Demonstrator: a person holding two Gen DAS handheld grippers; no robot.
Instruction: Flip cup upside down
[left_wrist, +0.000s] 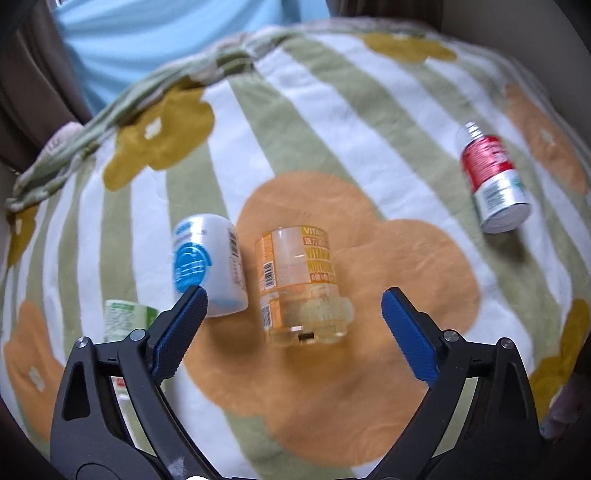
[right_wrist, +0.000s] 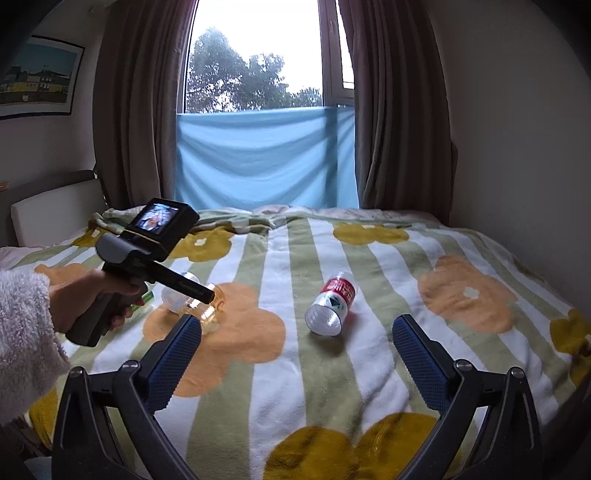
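A clear cut-off bottle cup with an orange label (left_wrist: 301, 286) stands on an orange flower of the bedspread; in the right wrist view it (right_wrist: 210, 306) is partly hidden behind the left gripper. My left gripper (left_wrist: 293, 314) is open, just above and in front of it, not touching. A white cup with a blue label (left_wrist: 210, 264) stands tilted close to its left. A red-labelled cup (left_wrist: 493, 177) lies on its side at the right, also in the right wrist view (right_wrist: 332, 304). My right gripper (right_wrist: 295, 339) is open and empty above the bed.
A green-labelled cup (left_wrist: 123, 319) sits at the left behind the left finger. The striped flowered blanket (right_wrist: 369, 258) covers the bed. Curtains, a window with a blue cloth (right_wrist: 266, 158) and a headboard (right_wrist: 55, 214) lie beyond.
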